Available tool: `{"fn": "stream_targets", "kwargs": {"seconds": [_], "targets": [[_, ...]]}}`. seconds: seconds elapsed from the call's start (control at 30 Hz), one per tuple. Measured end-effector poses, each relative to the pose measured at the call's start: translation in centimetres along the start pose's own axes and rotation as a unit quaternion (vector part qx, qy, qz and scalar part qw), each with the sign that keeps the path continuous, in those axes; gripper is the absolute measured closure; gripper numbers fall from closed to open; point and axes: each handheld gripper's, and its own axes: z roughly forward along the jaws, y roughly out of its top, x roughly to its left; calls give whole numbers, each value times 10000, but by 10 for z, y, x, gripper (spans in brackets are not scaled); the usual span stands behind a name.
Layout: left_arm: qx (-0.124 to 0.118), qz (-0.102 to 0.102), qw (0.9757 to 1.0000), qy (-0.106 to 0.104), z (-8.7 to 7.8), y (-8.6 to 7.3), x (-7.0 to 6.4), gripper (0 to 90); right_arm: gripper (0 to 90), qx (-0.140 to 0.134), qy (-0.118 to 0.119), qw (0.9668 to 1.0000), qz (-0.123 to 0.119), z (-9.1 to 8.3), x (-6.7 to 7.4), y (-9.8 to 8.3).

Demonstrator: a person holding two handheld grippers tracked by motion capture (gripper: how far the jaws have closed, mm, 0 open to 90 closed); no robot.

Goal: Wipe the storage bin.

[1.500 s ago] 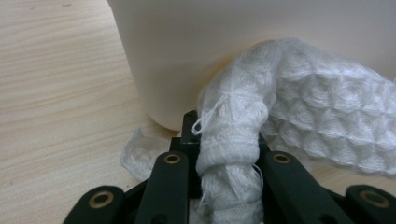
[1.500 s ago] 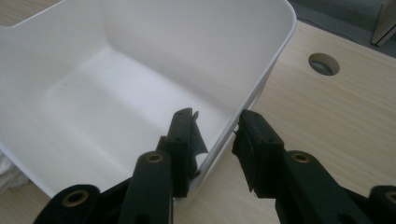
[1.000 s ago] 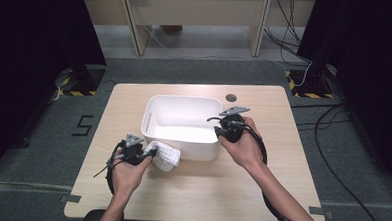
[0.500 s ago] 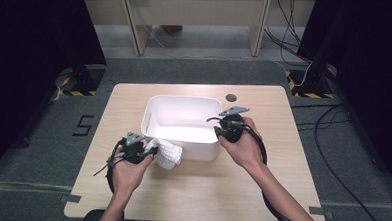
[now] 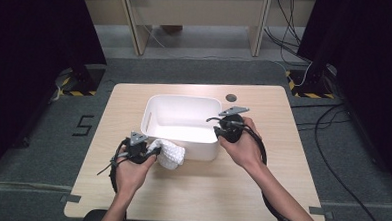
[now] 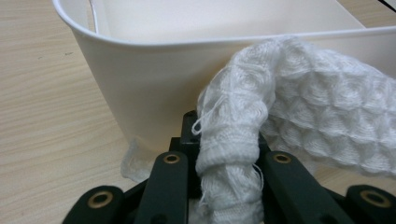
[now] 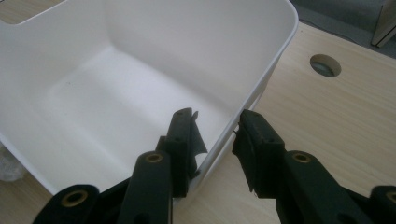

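Wooden counter (image 5: 190, 190), dark curtains at both sides. Left tongs (image 5: 149, 151) clamped on white waffle-knit cloth (image 5: 171, 154), bunched against near outer wall of white tub (image 5: 182, 140). Right tongs (image 5: 222, 133) astride tub's right wall, one jaw inside, one outside; contact with wall not discernible.

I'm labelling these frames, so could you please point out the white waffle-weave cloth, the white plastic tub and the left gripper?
white waffle-weave cloth (image 6: 322, 116), left gripper view, its bunched body
white plastic tub (image 5: 203, 152), high view, its near wall
left gripper (image 6: 229, 163), left gripper view, between its jaws
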Motion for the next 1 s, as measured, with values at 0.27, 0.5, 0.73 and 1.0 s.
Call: {"fn": "stream_targets", "kwargs": {"seconds": [0.27,0.5,0.73,1.0], "targets": [[108,-23,9999,-21,10,-6,-1,770,668,-3,15,10000,9,0,0,0],[226,-9,9997,-3,20,-13,0,770,667,-11,18,10000,20,0,0,0],[353,26,9994,40,30,-21,1,770,665,-14,22,10000,28,0,0,0],[481,27,9988,50,39,-27,3,770,665,-16,28,10000,26,0,0,0]]}}
